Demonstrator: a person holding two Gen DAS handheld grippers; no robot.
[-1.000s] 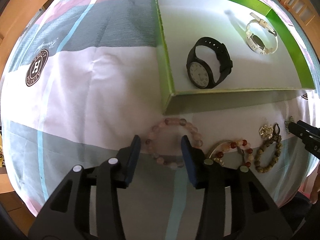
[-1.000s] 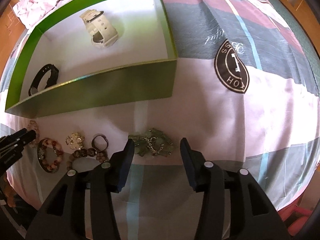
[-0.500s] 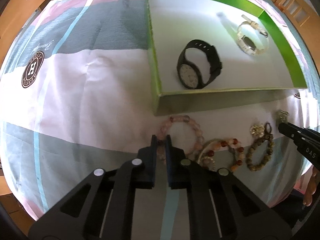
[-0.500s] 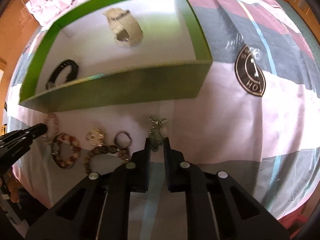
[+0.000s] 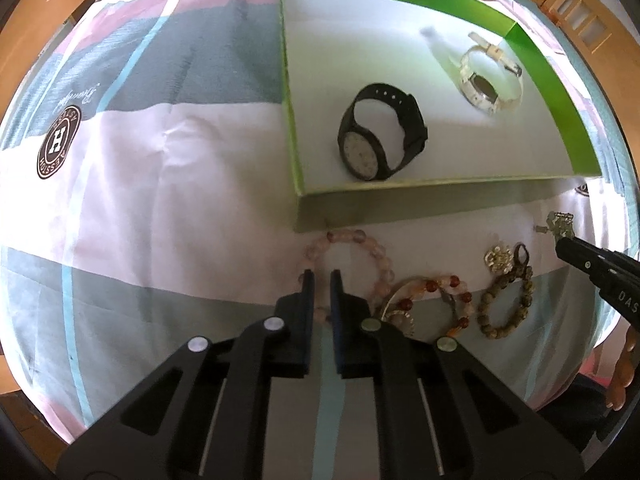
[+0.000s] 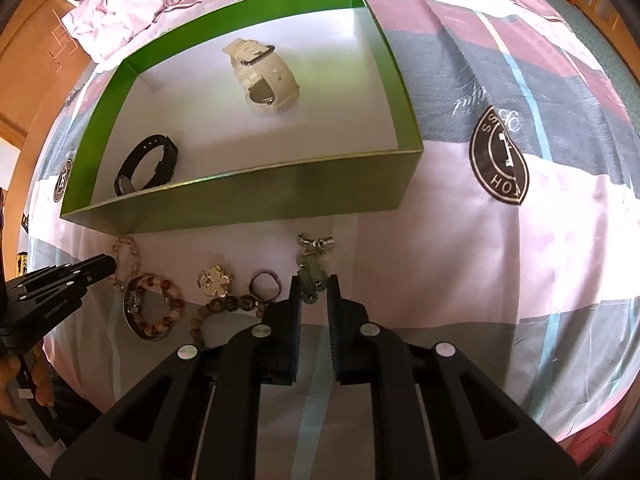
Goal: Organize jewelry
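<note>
While the green box [image 6: 248,196] holds 2 watches, left gripper [image 5: 322,280] has just closed, clamping the pink bead bracelet [image 5: 372,252]; right gripper [image 6: 313,286] likewise, clamping the green stone bracelet [image 6: 310,268], on the bedsheet [image 6: 460,248].

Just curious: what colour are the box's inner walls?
Bright green box, seen best from the right wrist view.
</note>
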